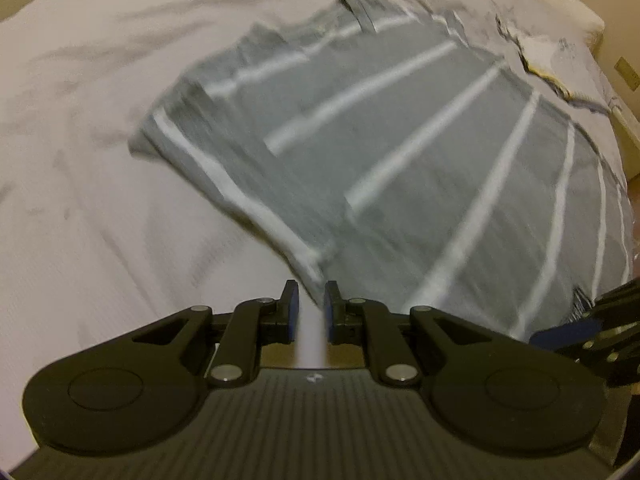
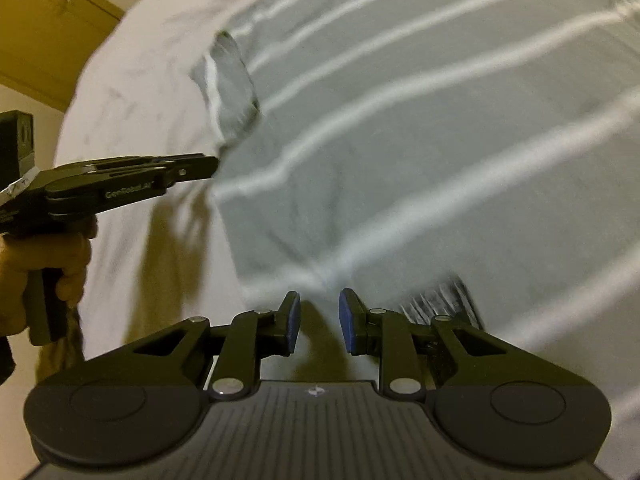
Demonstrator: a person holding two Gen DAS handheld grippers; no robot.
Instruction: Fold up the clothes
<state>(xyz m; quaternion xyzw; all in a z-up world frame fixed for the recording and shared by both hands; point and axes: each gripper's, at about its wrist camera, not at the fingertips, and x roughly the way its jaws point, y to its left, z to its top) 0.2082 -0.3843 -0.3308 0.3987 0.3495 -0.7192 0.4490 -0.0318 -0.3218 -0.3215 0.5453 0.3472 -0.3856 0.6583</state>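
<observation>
A grey T-shirt with thin white stripes (image 1: 400, 152) lies spread on a white bed (image 1: 100, 160), blurred by motion. My left gripper (image 1: 311, 304) is shut on the near corner of its white-edged hem, and a strip of cloth runs back between the pads. In the right wrist view the left gripper (image 2: 216, 162) meets the shirt's (image 2: 400, 140) left edge, which is raised and casts a shadow on the sheet. My right gripper (image 2: 320, 312) is shut on the same edge, with folds puckering toward it. One sleeve (image 2: 232, 88) is turned in over the body.
A person's hand (image 2: 60, 260) holds the left gripper's handle. The right gripper (image 1: 568, 330) enters at the lower right of the left wrist view. White cloth with a dark and yellow print (image 1: 540, 52) lies beyond the shirt. A wooden panel (image 2: 48, 20) stands behind the bed (image 2: 132, 100).
</observation>
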